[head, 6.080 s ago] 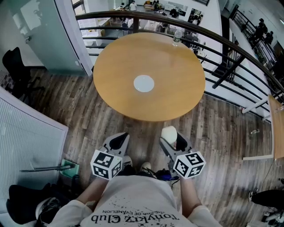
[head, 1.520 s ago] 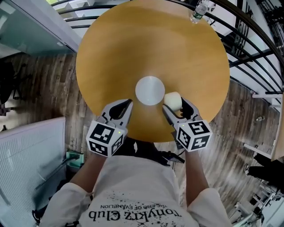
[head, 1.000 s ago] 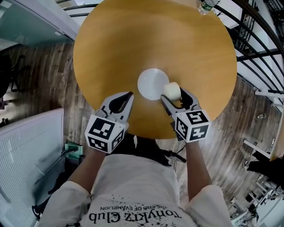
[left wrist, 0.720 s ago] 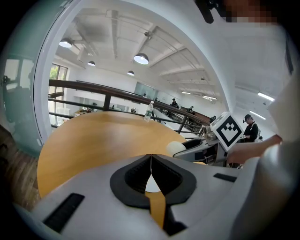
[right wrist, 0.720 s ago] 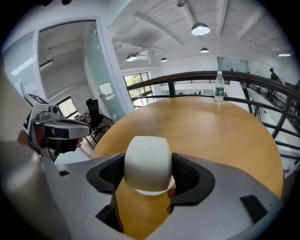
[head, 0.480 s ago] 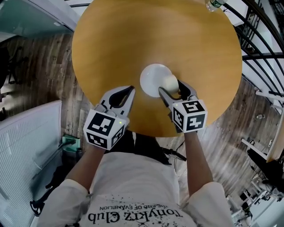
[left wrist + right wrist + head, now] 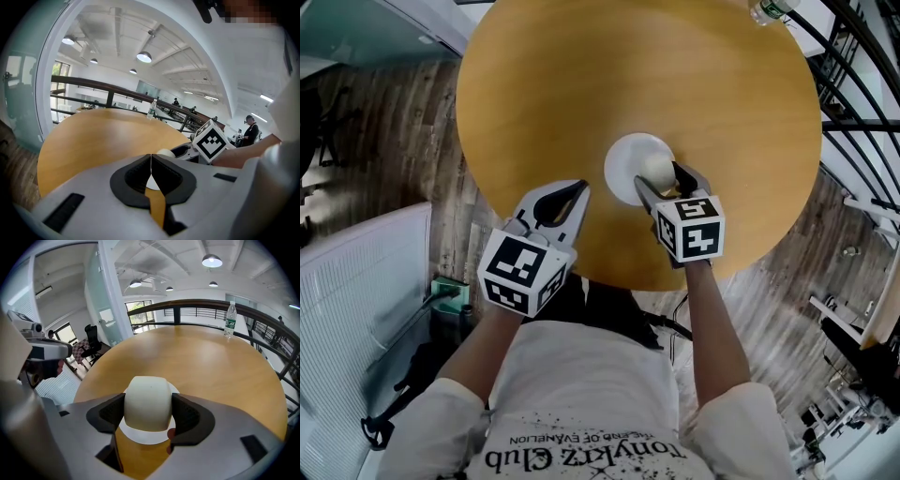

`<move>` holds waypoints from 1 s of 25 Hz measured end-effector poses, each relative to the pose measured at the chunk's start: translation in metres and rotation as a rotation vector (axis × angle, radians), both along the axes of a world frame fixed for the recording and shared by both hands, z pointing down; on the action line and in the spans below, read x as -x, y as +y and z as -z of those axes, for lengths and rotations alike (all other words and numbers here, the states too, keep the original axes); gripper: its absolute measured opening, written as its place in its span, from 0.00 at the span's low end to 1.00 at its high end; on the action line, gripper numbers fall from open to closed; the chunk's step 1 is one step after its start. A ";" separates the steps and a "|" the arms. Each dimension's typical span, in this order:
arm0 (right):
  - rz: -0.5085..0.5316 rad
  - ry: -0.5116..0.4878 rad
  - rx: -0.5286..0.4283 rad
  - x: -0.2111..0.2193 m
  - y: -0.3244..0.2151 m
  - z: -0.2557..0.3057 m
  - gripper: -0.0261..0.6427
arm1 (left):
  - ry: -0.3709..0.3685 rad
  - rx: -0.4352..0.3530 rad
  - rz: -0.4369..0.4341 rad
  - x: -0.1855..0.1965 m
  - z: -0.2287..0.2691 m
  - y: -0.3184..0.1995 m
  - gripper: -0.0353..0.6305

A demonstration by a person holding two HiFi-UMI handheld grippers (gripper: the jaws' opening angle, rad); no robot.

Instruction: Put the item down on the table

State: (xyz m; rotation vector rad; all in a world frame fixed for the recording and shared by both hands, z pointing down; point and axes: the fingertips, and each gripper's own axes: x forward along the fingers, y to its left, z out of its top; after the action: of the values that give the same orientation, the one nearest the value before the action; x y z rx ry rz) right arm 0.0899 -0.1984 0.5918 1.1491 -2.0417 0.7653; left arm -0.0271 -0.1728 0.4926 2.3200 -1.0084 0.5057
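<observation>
gripping the cream rounded item (image 7: 146,399) by its two flanks, the right gripper (image 7: 661,181) is hanging over the white disc (image 7: 626,157) at the middle of the round table (image 7: 581,84), its jaws standing part open and pressing on the item. the item is sitting squarely between the fingers with the disc lying right beneath it, so the set-down is looking like a plain drop downward. whether item and disc are touching is not showing. the left gripper (image 7: 558,199) is hovering beside, nearer the table's edge, jaws pressed together on nothing.
</observation>
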 end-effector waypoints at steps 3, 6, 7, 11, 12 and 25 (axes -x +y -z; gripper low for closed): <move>0.008 0.018 0.015 0.003 -0.003 -0.010 0.53 | -0.002 0.006 0.004 0.003 -0.003 -0.002 0.09; 0.019 0.033 0.030 0.002 -0.006 -0.018 0.53 | -0.005 0.010 0.011 0.003 -0.003 -0.004 0.09; 0.023 0.038 0.033 0.002 -0.007 -0.020 0.53 | -0.005 0.011 0.013 0.003 -0.004 -0.004 0.09; 0.038 0.060 0.048 0.005 -0.007 -0.027 0.53 | -0.004 0.015 0.020 0.008 -0.004 -0.001 0.09; 0.043 0.066 0.053 0.006 -0.006 -0.029 0.53 | -0.004 0.016 0.021 0.010 -0.004 0.000 0.09; 0.079 0.118 0.102 0.011 -0.006 -0.054 0.53 | -0.013 0.039 0.035 0.021 -0.015 -0.001 0.09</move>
State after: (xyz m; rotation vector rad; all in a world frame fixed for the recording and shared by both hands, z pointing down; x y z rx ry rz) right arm 0.0788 -0.2043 0.6463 1.0262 -1.9167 0.7364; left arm -0.0477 -0.1737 0.5081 2.2641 -1.0341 0.5220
